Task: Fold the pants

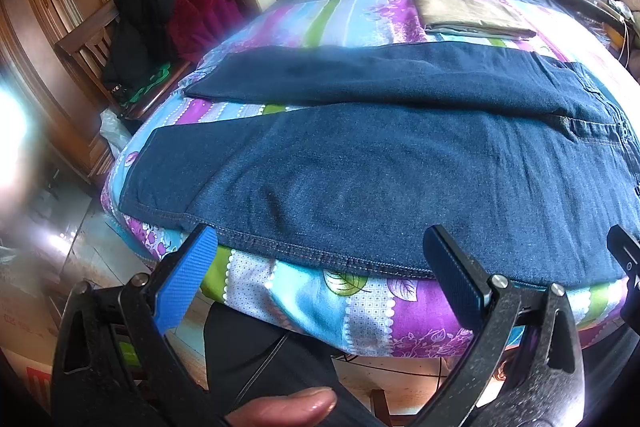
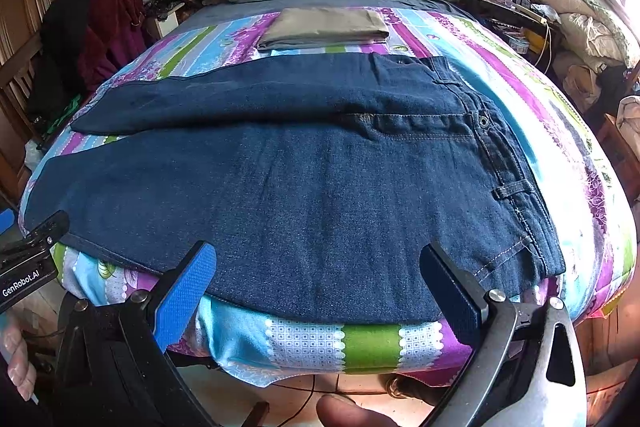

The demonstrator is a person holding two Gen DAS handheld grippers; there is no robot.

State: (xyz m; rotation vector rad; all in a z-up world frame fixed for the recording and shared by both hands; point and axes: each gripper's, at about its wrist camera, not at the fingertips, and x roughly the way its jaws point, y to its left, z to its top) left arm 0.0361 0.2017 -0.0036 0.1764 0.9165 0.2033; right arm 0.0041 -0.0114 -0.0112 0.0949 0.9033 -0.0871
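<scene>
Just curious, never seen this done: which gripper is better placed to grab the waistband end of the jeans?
The right gripper, probably. It hangs open at the near edge of the jeans, closest to the waistband. The left gripper, also open, sits nearer the leg cuffs.

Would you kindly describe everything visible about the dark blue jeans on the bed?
The jeans are dark blue denim with lighter stitching along the hems and seams. They lie flat and unfolded, spread sideways across the striped floral bedsheet, waistband to the right with a metal button and belt loops showing, both legs stretching left and parted toward the cuffs. The near leg's edge reaches the mattress edge. Nothing rests on them; the left hand-held gripper and right hand-held gripper are open just short of that edge.
</scene>
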